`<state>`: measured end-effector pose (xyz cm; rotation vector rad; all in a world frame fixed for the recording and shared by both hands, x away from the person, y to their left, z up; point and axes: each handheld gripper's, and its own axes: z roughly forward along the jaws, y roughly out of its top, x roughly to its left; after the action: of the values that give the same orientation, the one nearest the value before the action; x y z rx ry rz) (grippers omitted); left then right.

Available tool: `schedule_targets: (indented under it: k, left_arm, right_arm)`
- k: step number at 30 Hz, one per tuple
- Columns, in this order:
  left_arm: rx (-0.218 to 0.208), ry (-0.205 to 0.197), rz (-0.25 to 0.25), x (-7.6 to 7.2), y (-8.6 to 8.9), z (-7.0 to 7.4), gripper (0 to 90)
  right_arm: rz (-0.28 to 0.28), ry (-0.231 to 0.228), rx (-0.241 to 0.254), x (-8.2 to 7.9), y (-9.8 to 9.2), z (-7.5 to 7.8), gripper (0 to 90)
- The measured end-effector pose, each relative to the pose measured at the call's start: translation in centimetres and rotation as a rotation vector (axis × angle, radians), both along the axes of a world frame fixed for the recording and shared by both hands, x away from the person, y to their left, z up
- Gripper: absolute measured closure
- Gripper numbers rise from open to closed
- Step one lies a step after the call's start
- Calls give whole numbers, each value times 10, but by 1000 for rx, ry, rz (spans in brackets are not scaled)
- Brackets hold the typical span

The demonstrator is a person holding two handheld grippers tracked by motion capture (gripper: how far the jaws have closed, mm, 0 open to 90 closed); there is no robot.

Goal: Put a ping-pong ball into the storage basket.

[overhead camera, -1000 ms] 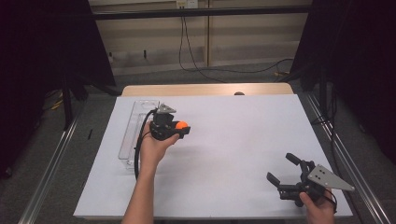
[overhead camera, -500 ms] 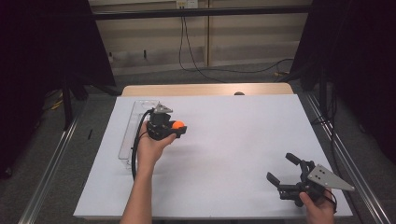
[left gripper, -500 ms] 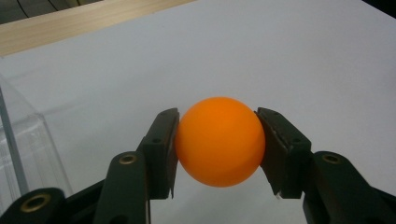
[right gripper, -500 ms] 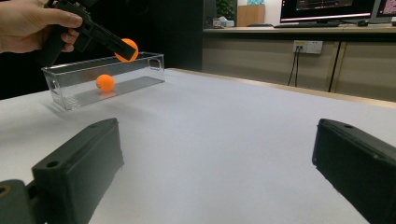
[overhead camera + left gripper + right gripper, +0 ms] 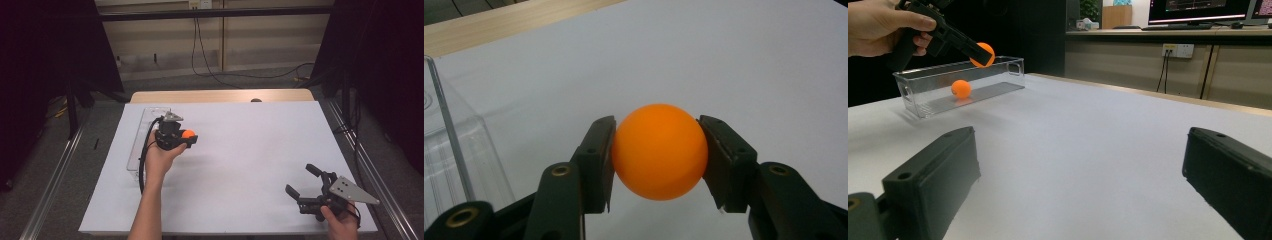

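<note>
- The left gripper [image 5: 186, 136] is closed on an orange ball [image 5: 659, 151]; the two black pads press it from both sides, and the ball sits between them.
- In the high view this ball [image 5: 188, 134] is held above the white table [image 5: 250, 150], just beside the right wall of a clear plastic box [image 5: 136, 150].
- From the right gripper view, the held ball [image 5: 983, 54] is raised at the height of the upper rim of the box [image 5: 1013, 75], near its long side.
- A second orange ball [image 5: 961, 88] lies on the floor inside the box.
- The left hand [image 5: 160, 157] holds the gripper from below, and a black cable hangs down along the forearm.
- The right gripper [image 5: 306, 181] is well apart, at the near right corner of the table, with its jaws wide open and nothing between them.
- The right hand [image 5: 341, 221] holds it low over the white surface.
</note>
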<state>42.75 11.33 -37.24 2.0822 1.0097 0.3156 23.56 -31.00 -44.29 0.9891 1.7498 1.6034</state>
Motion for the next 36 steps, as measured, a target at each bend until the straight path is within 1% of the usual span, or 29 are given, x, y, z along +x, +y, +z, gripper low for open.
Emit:
schedule_targets:
  k: [2,4,5,10,13,14,16,18,19,20,21,22,25,26,29,30,32,34,35,36]
  left_arm:
    - [-14,0,8,-1,0,0,510]
    - [-4,-9,15,-1,1,1,510]
    - [-11,-5,17,-1,1,1,510]
    - [-10,-2,16,0,3,1,510]
    - [-15,-11,28,-1,4,2,510]
    - [-12,-8,19,-1,5,3,510]
    - [-15,-15,26,-1,6,4,510]
    - [-19,-13,30,-1,8,4,510]
    - [-14,-14,26,-1,9,5,510]
    - [-18,-16,31,-1,9,5,510]
    - [-11,-15,27,-1,10,5,510]
    - [-20,-14,36,-1,10,5,510]
    - [-16,-16,34,-1,11,5,510]
    - [-21,-14,38,-1,11,5,510]
    - [-19,-14,39,-1,11,6,510]
    - [-8,-17,33,0,12,6,510]
    - [-13,-14,36,0,13,6,510]
    - [-9,-18,37,0,14,6,510]
    - [-17,-17,42,0,14,6,510]
    - [-13,-18,42,0,15,6,510]
  right_arm:
    - [0,1,-2,0,0,0,12]
    - [0,5,-4,0,0,-1,12]
    - [0,4,-4,0,0,-1,12]
    - [1,5,-5,1,0,-1,12]
    - [-1,3,-3,0,0,-1,12]
    - [0,2,-4,0,0,-1,12]
    - [0,2,-3,0,0,0,12]
    - [0,3,-4,0,0,-1,12]
    - [0,2,-4,0,0,-1,12]
    - [-1,2,-4,0,0,-1,12]
    - [-1,2,-4,0,0,-1,12]
    - [0,3,-4,0,0,-1,12]
    - [0,3,-4,0,0,-1,12]
    - [0,3,-4,0,0,-1,12]
    - [0,3,-4,0,0,-1,12]
    - [0,3,-3,0,0,-1,12]
    - [0,2,-3,0,0,-1,12]
    - [0,3,-3,0,0,-1,12]
    - [1,4,-4,0,0,-1,12]
    - [2,4,-5,0,0,-1,12]
